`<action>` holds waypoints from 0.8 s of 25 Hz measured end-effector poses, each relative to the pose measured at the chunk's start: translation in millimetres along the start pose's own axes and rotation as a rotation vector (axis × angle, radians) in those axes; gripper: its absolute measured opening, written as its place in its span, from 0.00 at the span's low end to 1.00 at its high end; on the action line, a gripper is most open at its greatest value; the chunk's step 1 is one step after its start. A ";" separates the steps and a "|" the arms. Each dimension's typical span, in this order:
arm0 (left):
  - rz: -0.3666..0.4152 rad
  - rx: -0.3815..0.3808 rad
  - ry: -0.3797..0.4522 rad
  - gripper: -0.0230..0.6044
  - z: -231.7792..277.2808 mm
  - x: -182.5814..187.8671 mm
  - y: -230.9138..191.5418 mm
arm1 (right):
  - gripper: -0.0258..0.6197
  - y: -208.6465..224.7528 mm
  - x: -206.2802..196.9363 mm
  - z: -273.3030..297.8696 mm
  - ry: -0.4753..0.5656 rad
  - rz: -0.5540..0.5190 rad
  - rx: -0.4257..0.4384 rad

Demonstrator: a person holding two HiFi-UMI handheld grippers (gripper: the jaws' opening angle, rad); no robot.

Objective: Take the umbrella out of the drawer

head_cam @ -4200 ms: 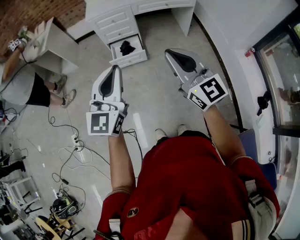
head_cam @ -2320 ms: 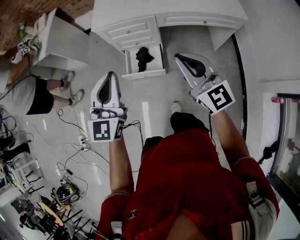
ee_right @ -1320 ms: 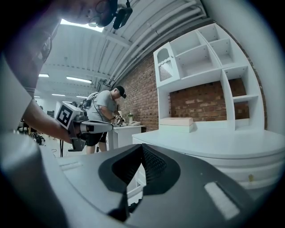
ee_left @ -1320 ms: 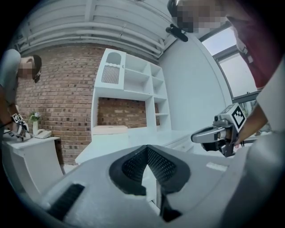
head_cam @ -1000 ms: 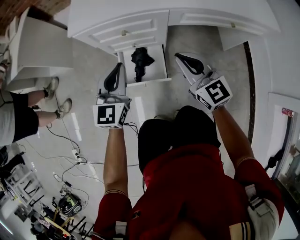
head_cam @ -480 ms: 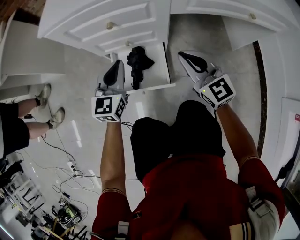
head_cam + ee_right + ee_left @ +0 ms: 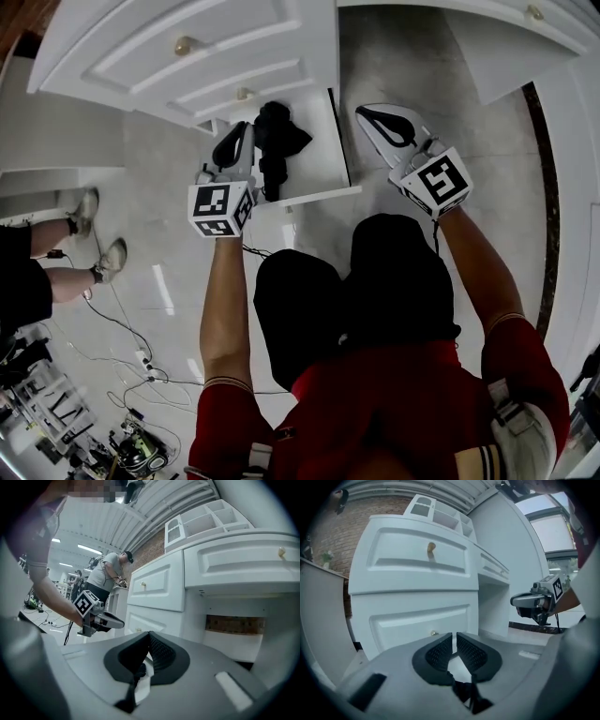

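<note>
The open white drawer (image 7: 317, 141) juts from the foot of a white panelled cabinet (image 7: 187, 66). Its front edge faces the wearer, and its right edge borders glossy grey tiled floor (image 7: 422, 56) in the kneehole beside the cabinet. The black folded umbrella (image 7: 275, 141) lies inside along the drawer's left edge, running from near the back to near the front edge. The right half of the drawer bottom shows plain white, so there is room on that side.

The left gripper (image 7: 247, 128) hangs at the drawer's left edge, just beside the umbrella; whether it touches the umbrella cannot be told. Its jaws stand almost together, with only a thin slit between the pads and nothing in it. The right gripper (image 7: 364, 112) hangs off the drawer's back right corner, over the floor, with its jaws closed tip to tip and empty.

The closed drawer fronts above carry round brass knobs (image 7: 183, 44). The wearer's knees in black shorts (image 7: 356, 300) stop just short of the drawer's front edge. Another person's legs in pale sneakers (image 7: 98, 262) are well off to the left, and cables (image 7: 122, 319) trail across the floor at lower left. In the left gripper view a brick wall (image 7: 328, 531) shows beside the cabinet.
</note>
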State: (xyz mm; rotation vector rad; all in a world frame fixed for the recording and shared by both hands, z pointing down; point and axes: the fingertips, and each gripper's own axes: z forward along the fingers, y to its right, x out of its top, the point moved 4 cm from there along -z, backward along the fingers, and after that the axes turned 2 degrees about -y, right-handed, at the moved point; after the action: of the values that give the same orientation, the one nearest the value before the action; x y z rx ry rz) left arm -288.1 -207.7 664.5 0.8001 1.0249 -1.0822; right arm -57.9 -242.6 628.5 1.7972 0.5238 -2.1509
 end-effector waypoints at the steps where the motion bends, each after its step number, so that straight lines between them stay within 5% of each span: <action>1: 0.003 -0.003 -0.018 0.10 6.1 -10.0 -1.1 | 0.06 0.5 -6.5 2.3 0.005 -0.002 0.000; 15: -0.047 -0.020 -0.331 0.49 84.0 -127.0 -16.4 | 0.06 -0.3 -68.7 3.9 -0.013 -0.061 0.005; 20: -0.015 -0.028 -0.448 0.53 109.4 -152.3 -18.1 | 0.06 6.1 -81.5 -8.4 -0.017 -0.053 -0.022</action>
State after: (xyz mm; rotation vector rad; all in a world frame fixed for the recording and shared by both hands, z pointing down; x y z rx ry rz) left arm -296.5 -264.0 844.0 0.4945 0.6645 -1.1899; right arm -33.1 -245.2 706.9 1.7713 0.5945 -2.1844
